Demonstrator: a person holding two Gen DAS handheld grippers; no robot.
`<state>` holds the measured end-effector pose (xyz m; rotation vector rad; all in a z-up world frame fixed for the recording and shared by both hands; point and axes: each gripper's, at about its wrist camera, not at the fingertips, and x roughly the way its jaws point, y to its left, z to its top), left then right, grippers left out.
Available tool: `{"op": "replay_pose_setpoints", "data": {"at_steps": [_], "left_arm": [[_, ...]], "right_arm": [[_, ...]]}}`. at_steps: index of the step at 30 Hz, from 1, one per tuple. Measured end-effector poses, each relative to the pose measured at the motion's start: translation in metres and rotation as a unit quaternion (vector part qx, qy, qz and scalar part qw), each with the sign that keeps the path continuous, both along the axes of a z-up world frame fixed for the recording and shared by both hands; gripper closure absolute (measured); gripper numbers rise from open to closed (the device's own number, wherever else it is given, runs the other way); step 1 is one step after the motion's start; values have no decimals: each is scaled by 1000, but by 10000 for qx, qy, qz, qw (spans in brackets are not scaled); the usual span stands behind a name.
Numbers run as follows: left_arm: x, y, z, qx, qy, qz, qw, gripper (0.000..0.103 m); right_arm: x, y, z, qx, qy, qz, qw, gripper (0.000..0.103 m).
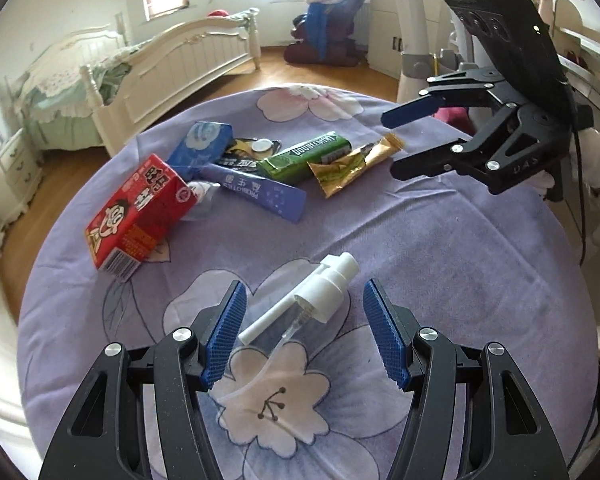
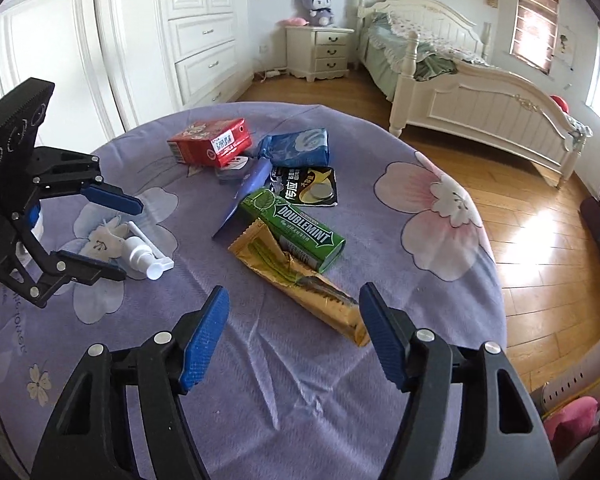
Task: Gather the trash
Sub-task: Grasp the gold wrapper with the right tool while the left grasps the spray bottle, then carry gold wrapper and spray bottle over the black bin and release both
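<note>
On the round table (image 2: 440,320) before me, litter lies in one cluster toward the far side: a drink carton (image 2: 210,142) at the cluster's left in my right camera, a tissue pack (image 2: 298,146) just right of it, a blister card (image 2: 310,186) nearer, then the gum pack (image 2: 296,234) overlapping a foil wrapper (image 2: 300,284) nearest my right gripper (image 2: 294,336). A spray bottle (image 1: 312,300) lies apart, between the fingers of my left gripper (image 1: 304,332). A bed (image 2: 460,80) stands behind the table.
</note>
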<state>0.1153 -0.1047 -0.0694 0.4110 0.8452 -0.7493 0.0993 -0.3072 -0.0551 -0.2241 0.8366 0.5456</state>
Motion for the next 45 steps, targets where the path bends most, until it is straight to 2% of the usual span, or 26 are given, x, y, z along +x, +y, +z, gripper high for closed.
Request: {"op": "replay_pose_setpoints", "data": {"at_steps": [2,4,7,11,12,14,17,21,25,27,34,38,42,45], "left_arm": [[5,-2,-4,20,73,-79,9999,42],[11,-3,-6,14,182,-106,9998,57],[16,-4,-10,42,145,-70,9999,68],[21,-4,-9,-30,117,60,9999,72],[22,-4,-9,-54,107,111,9999,72],[23,-4,-9,-95,120,218,9996,73],[24,-1,-8,-195,170,436,9987,73],[19,9,-3,-492,192,707,9961,77],[7,13,5,-616,131,881,9941,77],[1,14,9,-614,-3,916,9939,77],[-13,18,20,-787,10,1239,9892,78],[-26,-5,38,-929,-148,1155,9888,78],[-40,-50,61,-1257,-288,831,9882,77],[-49,-92,73,-1521,-275,468,9869,78]], "right_arm": [[12,-1,-6,-15,150,84,9999,36],[23,-1,-12,-51,342,151,9993,36],[35,-2,-19,-116,470,195,9986,44],[36,-6,-18,81,606,33,9981,66],[34,-5,-19,70,603,15,9982,70],[26,-5,-19,12,565,-35,9984,84],[15,-5,-20,95,590,-192,9980,95],[-9,-4,-19,418,663,-376,9962,95],[-40,-4,-14,1012,671,-586,9909,95],[-53,-3,-10,1226,604,-708,9881,95],[-107,-27,0,1888,232,-1313,9729,95],[-125,-50,3,2066,-64,-1693,9637,95],[-140,-82,8,2061,-446,-2168,9532,95],[-150,-104,17,1872,-826,-2502,9463,95]]}}
